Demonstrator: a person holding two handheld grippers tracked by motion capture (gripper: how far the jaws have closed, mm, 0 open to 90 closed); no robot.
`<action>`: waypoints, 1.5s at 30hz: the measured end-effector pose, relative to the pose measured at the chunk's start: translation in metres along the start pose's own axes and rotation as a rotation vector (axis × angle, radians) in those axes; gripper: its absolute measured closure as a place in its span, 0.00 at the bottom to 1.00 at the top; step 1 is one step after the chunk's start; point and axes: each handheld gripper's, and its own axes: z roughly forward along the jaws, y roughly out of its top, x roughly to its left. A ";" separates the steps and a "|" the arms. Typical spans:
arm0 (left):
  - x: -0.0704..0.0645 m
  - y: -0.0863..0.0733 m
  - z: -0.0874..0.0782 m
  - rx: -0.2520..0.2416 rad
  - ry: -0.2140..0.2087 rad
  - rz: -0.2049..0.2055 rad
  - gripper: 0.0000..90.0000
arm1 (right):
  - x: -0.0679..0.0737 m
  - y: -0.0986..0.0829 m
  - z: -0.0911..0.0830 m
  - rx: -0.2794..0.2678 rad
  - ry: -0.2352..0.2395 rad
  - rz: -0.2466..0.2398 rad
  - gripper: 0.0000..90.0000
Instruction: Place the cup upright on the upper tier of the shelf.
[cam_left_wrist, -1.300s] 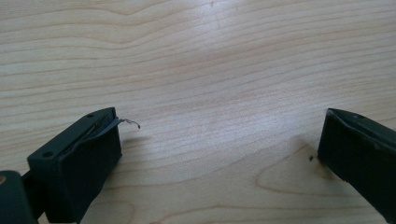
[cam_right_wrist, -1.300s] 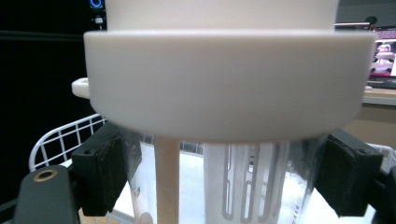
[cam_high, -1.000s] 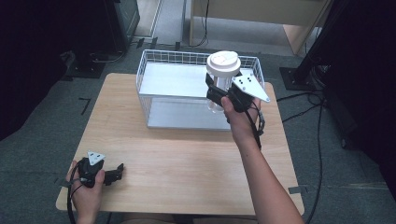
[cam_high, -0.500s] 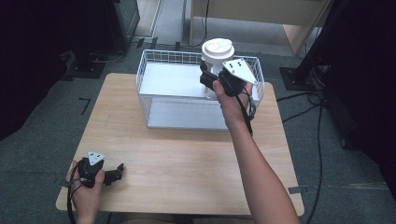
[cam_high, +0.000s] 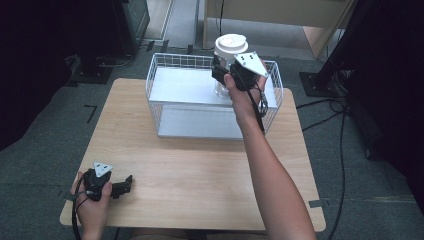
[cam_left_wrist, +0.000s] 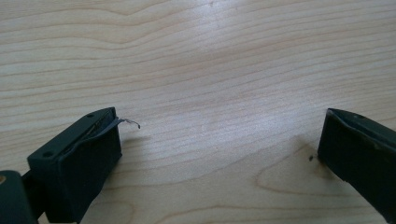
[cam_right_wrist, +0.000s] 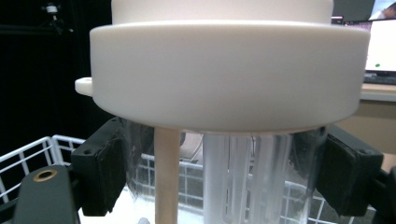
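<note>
While the wooden table takes up most of the high view, the white wire basket stands on its far half, a grey flat panel lying inside it. Above the basket's far right part, the right gripper holds a clear jar with a broad white lid — the jar is upright and its lid stands above the basket's top rim. Whether the jar's base touches the basket floor cannot be told. In the right gripper view the two black jaws press against the clear wall of the jar from either side, just under the overhanging lid, so the jar sits squarely between them, clamped at its upper part; pale upright sticks or straws show through the clear wall, and basket wire runs behind and below. The right forearm reaches from the near edge of the table across to the basket. At the near left corner of the table the left gripper rests low in the person's hand, well apart from the basket. In the left gripper view its jaws stand wide apart over bare wood with nothing between them — a small frayed strip sticks out from the pad of the left-hand jaw.
</note>
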 end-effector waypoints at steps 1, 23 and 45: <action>0.000 0.000 0.000 0.000 0.000 0.000 0.00 | 0.000 0.000 0.000 0.000 0.000 0.000 0.18; 0.000 0.000 0.000 0.000 0.001 0.000 0.00 | -0.005 -0.003 0.003 0.062 0.036 0.007 0.00; 0.000 0.000 0.000 0.004 -0.001 0.002 0.00 | -0.026 -0.032 -0.039 0.104 0.057 0.009 0.00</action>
